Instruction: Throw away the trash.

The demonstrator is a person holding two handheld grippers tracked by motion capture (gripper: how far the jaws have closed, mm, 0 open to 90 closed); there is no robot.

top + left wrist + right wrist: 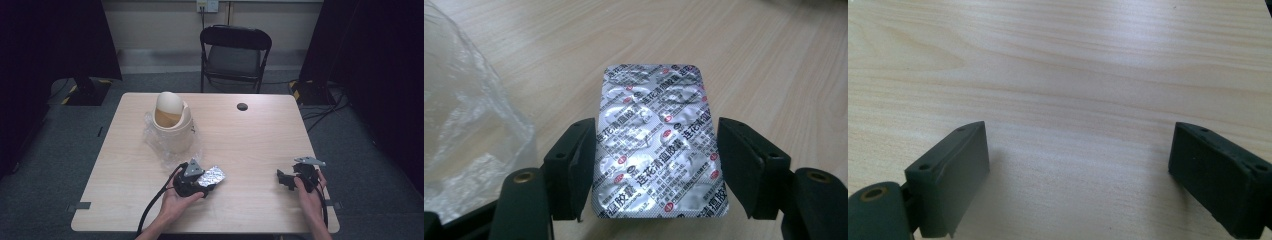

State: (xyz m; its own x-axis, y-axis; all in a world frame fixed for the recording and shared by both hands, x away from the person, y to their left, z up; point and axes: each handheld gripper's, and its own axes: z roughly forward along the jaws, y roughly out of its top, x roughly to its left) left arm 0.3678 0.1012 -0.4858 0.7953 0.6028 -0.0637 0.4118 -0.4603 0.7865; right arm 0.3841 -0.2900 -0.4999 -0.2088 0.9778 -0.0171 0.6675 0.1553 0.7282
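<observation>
- Blister pack [659,145] of pills, silver foil printed with red and dark characters, lies flat between the jaws of the left hand-held gripper [654,165]; in the high view the blister pack [212,175] sits near the front of the tabletop [250,145], just in front of the bin.
- Left hand-held gripper [204,184]: its 2 jaws bracket the pack's long edges. The left jaw looks to be touching the foil, while a thin gap shows at the right jaw, so I judge the jaws are closing on it but not yet clamped.
- Right hand-held gripper [286,180] rests over bare wood at the right, well apart from the pack; in its own view the right hand-held gripper [1075,175] has its jaws spread wide with nothing between them.
- Progress, as I judge it: the pick-up is only beginning. The pack is not lifted, and the carry and drop are all left to do.
- Container: 1 small cream waste bin [172,127] with a domed swing lid [168,107] stands on the left half of the tabletop, and it seems the likely destination. The lid hides the inside, so I cannot tell what it holds.
- Clear crumpled plastic bag [167,150] lies around the bin's base, and the plastic bag [469,145] reaches just beside the left jaw, near enough to snag.
</observation>
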